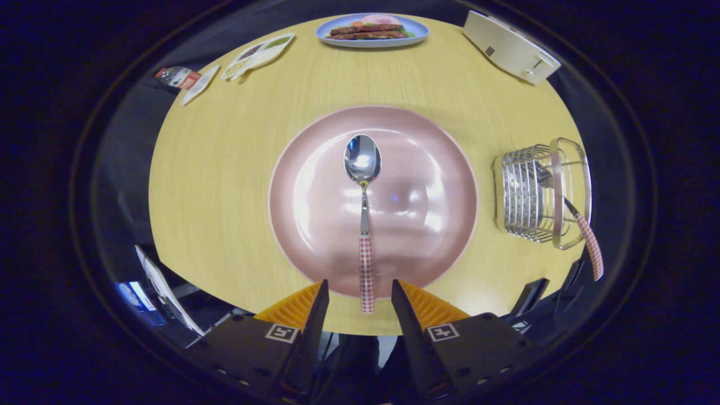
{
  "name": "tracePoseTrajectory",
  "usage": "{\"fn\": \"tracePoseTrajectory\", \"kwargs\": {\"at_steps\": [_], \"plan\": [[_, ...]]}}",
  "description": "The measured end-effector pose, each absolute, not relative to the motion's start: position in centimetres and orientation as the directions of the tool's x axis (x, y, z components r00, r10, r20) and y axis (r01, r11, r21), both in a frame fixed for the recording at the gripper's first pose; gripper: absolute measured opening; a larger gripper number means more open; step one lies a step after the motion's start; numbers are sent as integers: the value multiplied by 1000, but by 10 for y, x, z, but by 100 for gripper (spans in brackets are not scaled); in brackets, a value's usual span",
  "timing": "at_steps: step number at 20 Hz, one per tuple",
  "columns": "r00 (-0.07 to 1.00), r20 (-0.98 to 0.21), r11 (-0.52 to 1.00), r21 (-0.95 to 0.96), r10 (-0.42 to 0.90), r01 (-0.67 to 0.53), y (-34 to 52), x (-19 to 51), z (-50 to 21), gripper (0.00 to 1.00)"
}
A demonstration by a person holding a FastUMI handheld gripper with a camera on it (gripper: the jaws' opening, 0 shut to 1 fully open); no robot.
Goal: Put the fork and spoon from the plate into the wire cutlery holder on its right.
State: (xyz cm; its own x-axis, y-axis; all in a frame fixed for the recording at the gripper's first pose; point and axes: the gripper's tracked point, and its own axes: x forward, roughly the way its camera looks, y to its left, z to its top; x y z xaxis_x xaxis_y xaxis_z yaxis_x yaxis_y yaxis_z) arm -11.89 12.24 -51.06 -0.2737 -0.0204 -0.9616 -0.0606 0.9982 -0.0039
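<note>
A pink plate lies in the middle of the round wooden table. A spoon with a red-checked handle rests on it, bowl pointing away, handle end reaching over the plate's near rim. My gripper hovers above that handle end, open, with the handle lying in the gap between the two fingers and neither finger touching it. To the plate's right stands the wire cutlery holder. The fork leans in it, its red-checked handle sticking out toward me.
Across the table beyond the plate are a blue plate of food, a white divided dish with small fillings, a small packet and a white toaster. Bare tabletop lies left of the pink plate.
</note>
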Motion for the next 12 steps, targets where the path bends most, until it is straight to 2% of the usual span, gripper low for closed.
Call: {"fn": "tracePoseTrajectory", "kwargs": {"at_steps": [2, 6, 8, 9, 12], "plan": [[-278, -960, 999, -6, -18, -43, 122, -120, -516, 67], [-258, -966, 1000, -29, -30, -7, 117, -114, -524, 58], [-264, -964, 999, -36, -39, -17, 113, -117, -528, 50], [-279, -960, 999, -34, -36, -13, 114, -121, -528, 51], [-313, -949, 999, -33, -28, 11, 115, -129, -532, 34]]}}
